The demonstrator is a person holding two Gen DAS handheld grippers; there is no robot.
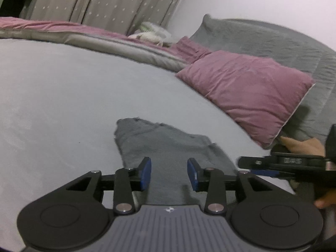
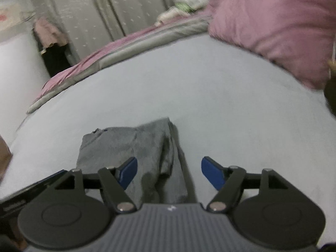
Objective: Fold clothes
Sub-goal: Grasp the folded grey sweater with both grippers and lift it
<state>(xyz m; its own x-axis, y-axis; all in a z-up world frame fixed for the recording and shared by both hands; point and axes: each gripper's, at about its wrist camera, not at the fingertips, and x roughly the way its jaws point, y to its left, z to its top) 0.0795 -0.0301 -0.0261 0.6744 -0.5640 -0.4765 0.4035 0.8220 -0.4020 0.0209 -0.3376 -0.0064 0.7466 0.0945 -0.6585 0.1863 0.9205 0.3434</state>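
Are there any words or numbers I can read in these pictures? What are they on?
Nothing here reads clearly.
Pale lettering on the side of the right gripper: too blurred to read.
Small white logo on the left gripper body: a mark, no letters.
Same logo on the right gripper body, right wrist view: no letters.
grey garment, pink pillow: no print.

The left gripper is held low and level, its blue-padded jaws parted with a moderate gap and nothing between them. The right gripper is spread wider, also empty. Seen from the left wrist, the right gripper sits at three o'clock, a hand wrapped around it.
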